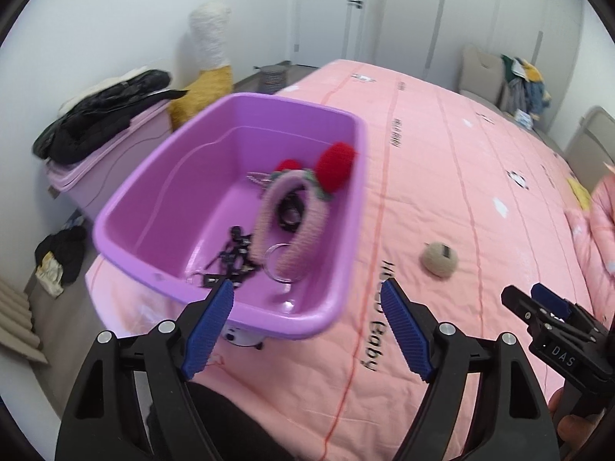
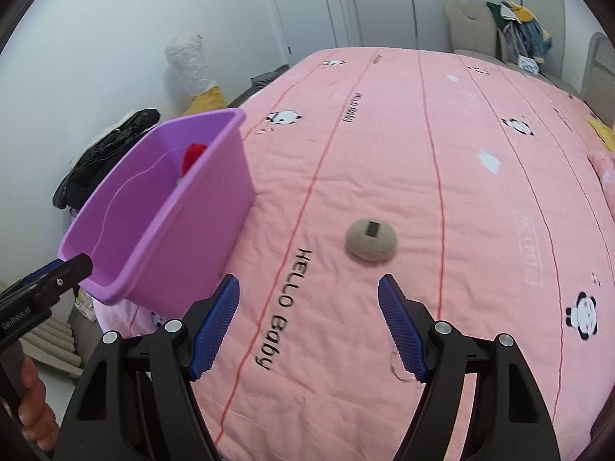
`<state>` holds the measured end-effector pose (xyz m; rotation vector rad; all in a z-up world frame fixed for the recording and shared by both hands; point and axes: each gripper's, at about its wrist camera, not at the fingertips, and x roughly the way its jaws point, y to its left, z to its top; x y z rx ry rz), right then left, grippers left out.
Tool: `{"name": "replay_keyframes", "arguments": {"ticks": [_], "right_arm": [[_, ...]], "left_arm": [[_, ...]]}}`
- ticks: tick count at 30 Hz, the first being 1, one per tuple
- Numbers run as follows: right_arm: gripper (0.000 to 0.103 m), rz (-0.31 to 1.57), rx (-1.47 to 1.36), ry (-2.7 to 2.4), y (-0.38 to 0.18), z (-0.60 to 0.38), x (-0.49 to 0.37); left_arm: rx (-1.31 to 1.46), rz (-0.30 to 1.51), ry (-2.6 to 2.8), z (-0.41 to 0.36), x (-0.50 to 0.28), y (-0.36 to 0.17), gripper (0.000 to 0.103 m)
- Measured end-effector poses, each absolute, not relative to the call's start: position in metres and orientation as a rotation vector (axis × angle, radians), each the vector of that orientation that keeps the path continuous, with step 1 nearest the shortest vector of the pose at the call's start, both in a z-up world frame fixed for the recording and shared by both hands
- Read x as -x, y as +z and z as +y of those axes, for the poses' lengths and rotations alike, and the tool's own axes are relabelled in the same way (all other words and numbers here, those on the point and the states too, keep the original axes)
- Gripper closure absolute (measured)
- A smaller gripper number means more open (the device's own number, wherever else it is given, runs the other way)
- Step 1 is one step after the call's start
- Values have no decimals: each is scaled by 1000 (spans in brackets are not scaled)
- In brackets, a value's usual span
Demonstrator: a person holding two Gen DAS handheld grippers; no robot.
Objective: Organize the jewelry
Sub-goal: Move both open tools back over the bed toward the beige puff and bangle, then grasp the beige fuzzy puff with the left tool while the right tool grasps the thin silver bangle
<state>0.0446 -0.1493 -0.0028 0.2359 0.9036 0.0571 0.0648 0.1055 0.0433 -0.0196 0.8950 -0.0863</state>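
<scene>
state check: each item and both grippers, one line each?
left gripper: open, empty
right gripper: open, empty
purple bin: on the bed, holding jewelry
pink headband: in the bin, red pompoms up
clear ring: in the bin, by the headband
beige round piece: loose on the bedspread, outside the bin

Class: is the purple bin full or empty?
Neither: partly filled. The bin holds a headband and dark jewelry; much floor is bare.

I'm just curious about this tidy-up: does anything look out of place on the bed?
Yes. One beige round piece lies alone on the pink bedspread, outside the purple bin that holds the other accessories.
</scene>
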Motion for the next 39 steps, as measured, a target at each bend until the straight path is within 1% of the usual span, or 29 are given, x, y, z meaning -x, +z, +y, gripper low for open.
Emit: {"name": "replay_keyframes", "arguments": {"ticks": [6,9,12,23,29,35,39], "right_arm": [[31,934,-313,-58,-32,-208,5],[31,946,-344,-94,-47,-224,20],[31,959,-374,-113,-65,-234,30],[31,1040,-400,-80,-133,-233,16],[31,1091,-396,-73,-167,-228,-7],[31,1116,-385,-118,-191,-228,-24],[32,1121,-330,-153,-201,-222,-34]], "left_arm": [[-21,921,-237,50,-62,30,20],[-44,915,-279,25,-62,19,13],[-84,912,-320,-2,-65,5,10],[-186,972,-371,-61,-101,-65,9],[-203,1006,-348,-74,-125,-96,9],[-206,1039,-331,-80,-146,-118,9],[-201,1052,-325,-83,-155,-130,9]]}}
